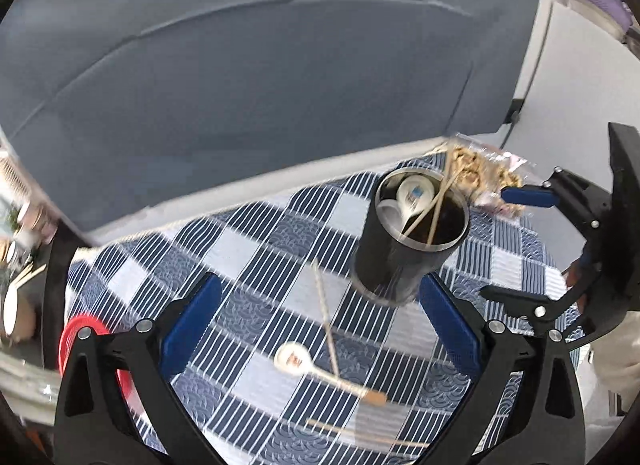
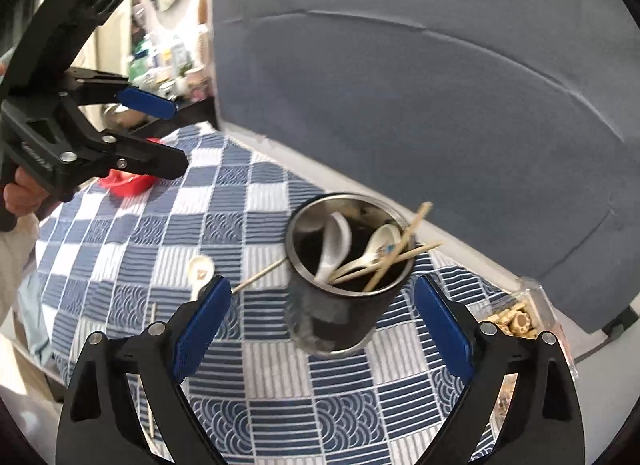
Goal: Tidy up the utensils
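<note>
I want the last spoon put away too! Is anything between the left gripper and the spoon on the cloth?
Yes: a chopstick lies across the spoon handle. Otherwise the way looks clear; the open left gripper hovers over it, and the cup stands beyond.

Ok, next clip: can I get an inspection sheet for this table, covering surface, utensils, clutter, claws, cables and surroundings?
Surface: blue and white checked tablecloth, flat.
Job's things: dark metal cup upright, holding two white spoons and two chopsticks. On the cloth: one white spoon with a chopstick lying across its handle, and another chopstick nearer the camera.
Clutter: clear snack packet beside the cup; red dish at the far edge.
Claws: left claw open, nothing between its fingers; right claw open, empty.
Cables: nothing seen.
Surroundings: grey-blue sofa back behind the table; blurred shelf of bottles.
</note>
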`<action>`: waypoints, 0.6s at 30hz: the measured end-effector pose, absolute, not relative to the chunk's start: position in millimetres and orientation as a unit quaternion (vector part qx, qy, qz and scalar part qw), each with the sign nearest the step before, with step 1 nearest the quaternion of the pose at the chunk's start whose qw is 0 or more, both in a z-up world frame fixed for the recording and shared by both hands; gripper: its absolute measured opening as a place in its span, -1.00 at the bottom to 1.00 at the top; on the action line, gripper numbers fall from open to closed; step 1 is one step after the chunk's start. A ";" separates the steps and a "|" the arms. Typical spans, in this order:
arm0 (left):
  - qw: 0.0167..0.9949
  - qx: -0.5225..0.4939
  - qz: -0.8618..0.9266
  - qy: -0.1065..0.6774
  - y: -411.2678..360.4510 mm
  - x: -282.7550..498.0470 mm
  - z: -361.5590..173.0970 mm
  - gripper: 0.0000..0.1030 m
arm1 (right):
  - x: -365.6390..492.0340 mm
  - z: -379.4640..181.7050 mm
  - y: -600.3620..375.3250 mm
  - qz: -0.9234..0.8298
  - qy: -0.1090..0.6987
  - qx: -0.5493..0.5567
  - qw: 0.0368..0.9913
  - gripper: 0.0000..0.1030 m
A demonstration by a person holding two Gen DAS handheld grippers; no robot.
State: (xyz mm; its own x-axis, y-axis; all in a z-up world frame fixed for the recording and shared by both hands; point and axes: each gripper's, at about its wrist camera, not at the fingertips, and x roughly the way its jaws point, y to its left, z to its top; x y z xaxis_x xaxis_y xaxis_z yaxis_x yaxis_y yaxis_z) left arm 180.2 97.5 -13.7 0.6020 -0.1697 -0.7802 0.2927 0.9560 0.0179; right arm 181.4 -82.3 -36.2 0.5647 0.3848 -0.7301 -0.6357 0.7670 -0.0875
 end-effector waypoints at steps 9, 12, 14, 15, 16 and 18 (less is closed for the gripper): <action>0.885 0.057 -0.097 0.451 117.4 139.7 -28.2 0.88 | 147.9 -61.9 -66.4 0.323 0.387 -0.208 0.838 0.71; 0.882 0.056 -0.090 0.459 120.0 127.3 -35.0 0.88 | 134.1 -73.7 -61.3 0.331 0.396 -0.214 0.829 0.71; 0.880 0.052 -0.085 0.465 121.8 119.7 -40.1 0.88 | 125.1 -82.6 -56.5 0.335 0.403 -0.224 0.821 0.71; 0.878 0.048 -0.083 0.468 122.6 114.3 -42.6 0.88 | 121.4 -86.5 -54.1 0.335 0.405 -0.230 0.819 0.71; 0.878 0.046 -0.081 0.470 123.2 108.5 -44.9 0.88 | 116.4 -90.9 -51.9 0.336 0.409 -0.238 0.815 0.71; 0.874 0.045 -0.077 0.477 124.7 96.8 -50.4 0.88 | 110.6 -96.4 -48.9 0.339 0.414 -0.244 0.809 0.71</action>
State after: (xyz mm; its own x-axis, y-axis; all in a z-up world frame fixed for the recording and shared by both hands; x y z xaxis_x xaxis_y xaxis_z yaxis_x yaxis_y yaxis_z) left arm 96.8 124.7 -50.4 0.5334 -0.0919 -0.8409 0.1785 0.9839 0.0057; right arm 110.6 -48.9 -96.4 0.4268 0.3468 -0.8352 -0.7506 0.6510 -0.1133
